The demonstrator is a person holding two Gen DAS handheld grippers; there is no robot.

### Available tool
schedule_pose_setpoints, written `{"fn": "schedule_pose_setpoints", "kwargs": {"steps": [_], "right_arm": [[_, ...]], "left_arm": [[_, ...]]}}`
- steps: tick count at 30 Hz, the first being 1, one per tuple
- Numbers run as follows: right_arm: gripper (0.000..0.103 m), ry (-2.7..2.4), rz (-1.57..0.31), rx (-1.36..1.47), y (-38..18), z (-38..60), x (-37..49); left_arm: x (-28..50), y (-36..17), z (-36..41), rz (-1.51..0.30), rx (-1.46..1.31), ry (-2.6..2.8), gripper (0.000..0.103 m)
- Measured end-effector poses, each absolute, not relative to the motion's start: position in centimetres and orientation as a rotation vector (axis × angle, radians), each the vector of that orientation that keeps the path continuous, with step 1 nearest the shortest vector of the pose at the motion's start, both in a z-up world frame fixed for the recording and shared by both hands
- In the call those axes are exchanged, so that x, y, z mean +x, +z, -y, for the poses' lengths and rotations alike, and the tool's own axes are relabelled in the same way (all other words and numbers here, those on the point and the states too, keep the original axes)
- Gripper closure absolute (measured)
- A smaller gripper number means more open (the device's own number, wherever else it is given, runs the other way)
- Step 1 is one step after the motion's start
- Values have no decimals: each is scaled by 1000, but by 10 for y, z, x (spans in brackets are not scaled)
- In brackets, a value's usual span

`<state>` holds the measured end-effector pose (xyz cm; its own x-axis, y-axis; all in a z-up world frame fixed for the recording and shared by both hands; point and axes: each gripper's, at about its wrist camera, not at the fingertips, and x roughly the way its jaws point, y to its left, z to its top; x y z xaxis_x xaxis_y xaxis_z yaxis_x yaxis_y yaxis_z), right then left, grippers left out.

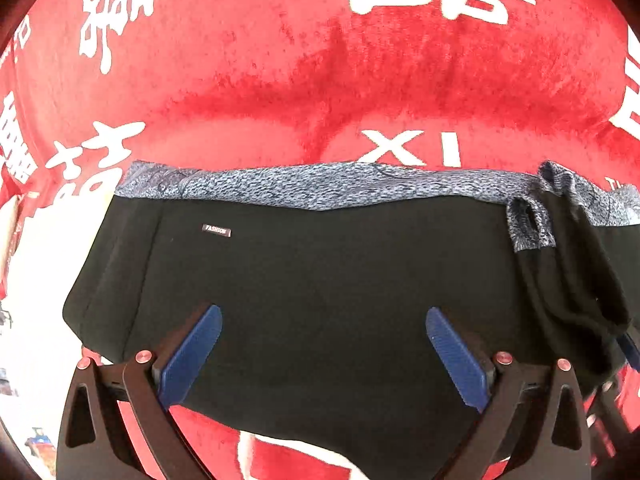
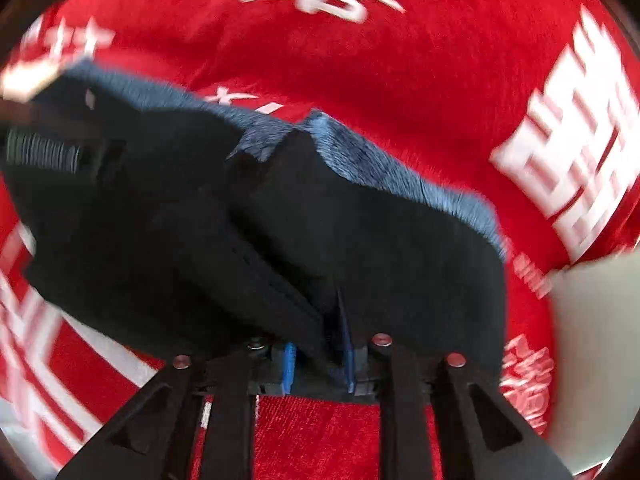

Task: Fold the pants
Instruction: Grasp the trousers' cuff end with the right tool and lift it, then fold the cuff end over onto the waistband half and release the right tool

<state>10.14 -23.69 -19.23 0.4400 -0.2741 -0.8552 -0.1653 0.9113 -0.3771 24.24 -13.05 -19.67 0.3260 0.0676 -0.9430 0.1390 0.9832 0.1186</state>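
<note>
My left claw hangs over the black pants with its blue pads spread wide apart and nothing between them. The pants lie flat on a red blanket printed with white characters. Their speckled blue-grey waistband runs across the far edge of the garment, and a small label reading FASHION sits on the black cloth just below it, toward the left. At the right side of my left view the fabric is bunched up in a raised fold, with a loop of the speckled band turned over on it.

My right view is smeared with motion blur, so fine detail is lost. The right claw has its blue pads close together, and a thick fold of the black pants drops into the narrow gap between them. I cannot tell for sure whether the pads press on the cloth, though the fabric is gathered and lifted right at the claw. From there the garment spreads away in two lobes, each edged by the blue-grey waistband on its far side. The red blanket shows all around and beneath the claw.
</note>
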Motion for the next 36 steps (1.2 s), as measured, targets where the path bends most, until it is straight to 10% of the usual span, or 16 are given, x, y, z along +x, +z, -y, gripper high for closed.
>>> {"fn": "schedule_pose_setpoints", "kwargs": {"steps": [19,24,29,36], "right_arm": [[56,-194,-1181,186,-131,380,69],[56,-202,-1183,250,-134,391,67],[56,-205,-1181,276,-136,401,61],[57,-221,-1172,325,-127,417,55]], "left_arm": [[241,-141,238,-1295,70,-583,1],[240,-155,256,-1358,72,-640,22],[238,-175,267,-1467,61,-682,98],[217,-160,254,-1486,65,-698,98]]}}
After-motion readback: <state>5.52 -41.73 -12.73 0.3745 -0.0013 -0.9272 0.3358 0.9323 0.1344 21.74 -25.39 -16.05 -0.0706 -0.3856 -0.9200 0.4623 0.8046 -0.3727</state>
